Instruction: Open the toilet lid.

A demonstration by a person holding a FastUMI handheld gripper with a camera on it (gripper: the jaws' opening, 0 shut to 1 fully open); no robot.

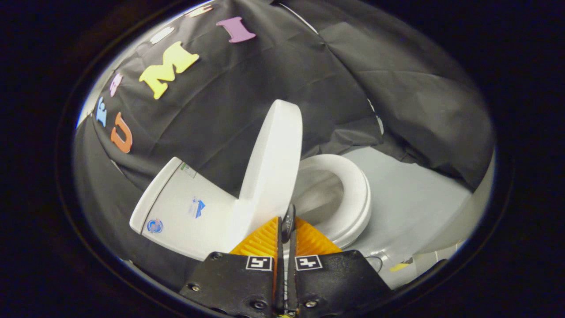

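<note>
Lid raised near upright; fall-back risk remains.

The toilet lid stands steeply tilted just ahead of the gripper, hinged between the tank and the open seat, with the bowl exposed. The fingers lie close together with only a thin slit between them, and a small dark piece sits in that slit at the tips; nothing of the lid is clamped. In my judgement the lid may not be past its balance point: left unsupported, it could drop back onto the seat.

Stickers on toilet tank: no legible txt.
</note>
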